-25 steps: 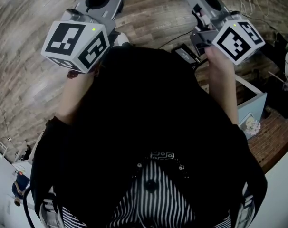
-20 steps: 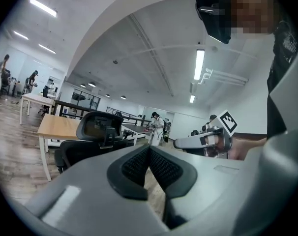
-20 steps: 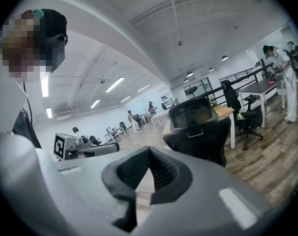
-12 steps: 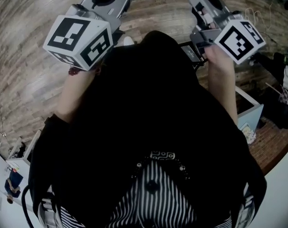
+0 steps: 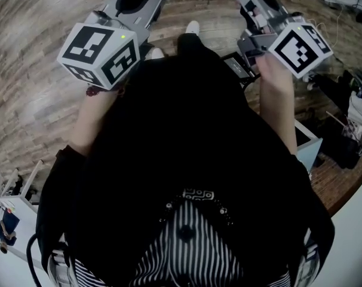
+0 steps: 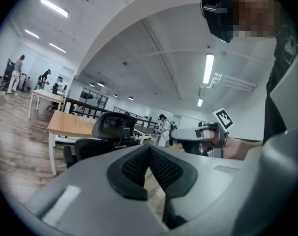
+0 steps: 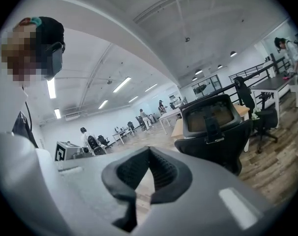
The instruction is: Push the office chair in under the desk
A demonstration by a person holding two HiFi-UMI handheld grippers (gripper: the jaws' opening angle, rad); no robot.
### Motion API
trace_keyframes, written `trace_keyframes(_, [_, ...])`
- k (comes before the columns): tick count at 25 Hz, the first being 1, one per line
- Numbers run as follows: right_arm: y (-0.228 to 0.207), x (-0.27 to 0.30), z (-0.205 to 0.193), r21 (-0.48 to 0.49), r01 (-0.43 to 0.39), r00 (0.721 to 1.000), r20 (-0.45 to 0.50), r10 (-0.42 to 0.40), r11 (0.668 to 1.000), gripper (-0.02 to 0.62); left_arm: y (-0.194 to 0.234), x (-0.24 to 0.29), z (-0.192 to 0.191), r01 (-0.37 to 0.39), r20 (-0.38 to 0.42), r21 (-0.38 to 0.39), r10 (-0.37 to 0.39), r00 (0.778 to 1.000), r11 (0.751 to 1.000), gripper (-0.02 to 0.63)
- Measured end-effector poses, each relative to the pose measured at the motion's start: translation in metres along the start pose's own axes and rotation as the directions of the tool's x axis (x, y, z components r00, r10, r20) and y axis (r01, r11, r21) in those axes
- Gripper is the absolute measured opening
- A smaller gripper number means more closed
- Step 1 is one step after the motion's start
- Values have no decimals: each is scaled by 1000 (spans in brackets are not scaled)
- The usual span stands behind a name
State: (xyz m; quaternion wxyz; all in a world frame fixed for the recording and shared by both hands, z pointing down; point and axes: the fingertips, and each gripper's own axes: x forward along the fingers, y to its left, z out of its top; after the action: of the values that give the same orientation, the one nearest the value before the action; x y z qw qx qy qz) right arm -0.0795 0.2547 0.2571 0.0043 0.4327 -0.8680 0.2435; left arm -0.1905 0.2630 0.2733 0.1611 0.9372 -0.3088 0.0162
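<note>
both grippers closed and empty, chair ahead and untouched

nearest, the left gripper (image 6: 149, 150) and the right gripper (image 7: 149, 152) are each pinched fully closed with nothing between the pads, held out roughly level in front of the person. beyond them the black office chair (image 7: 214, 128) stands on the wood floor, its back toward the grippers and apart from both. the desk (image 6: 70, 124), with a pale wooden top, sits just behind it. this looks like the approach; next, the closed tips need to meet the backrest and press evenly toward the desk so the chair does not swivel.
</note>
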Motion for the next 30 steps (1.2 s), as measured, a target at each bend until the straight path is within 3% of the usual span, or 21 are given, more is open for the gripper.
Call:
trace_keyframes(6, [-13,17,15,-29,-64,998,9,64,998,2,21,28,4,-25,-5,-48,25,1000,999,-3])
trace_keyframes(12, [-65,37,31,32,-78,997,0,79,996,2,38,76,14,-39,-8,-88,39,999,995,-3])
trace_keyframes(19, [-115,39,63,28,-92,996,11,92,995,2,41,146,32,-41,-18,-17,41,999,999,-3])
trace_keyframes(30, [-210,48,106,52,-165,986,-29,167,985,2,60,241,53,-48,-43,-27,46,998,998,-2])
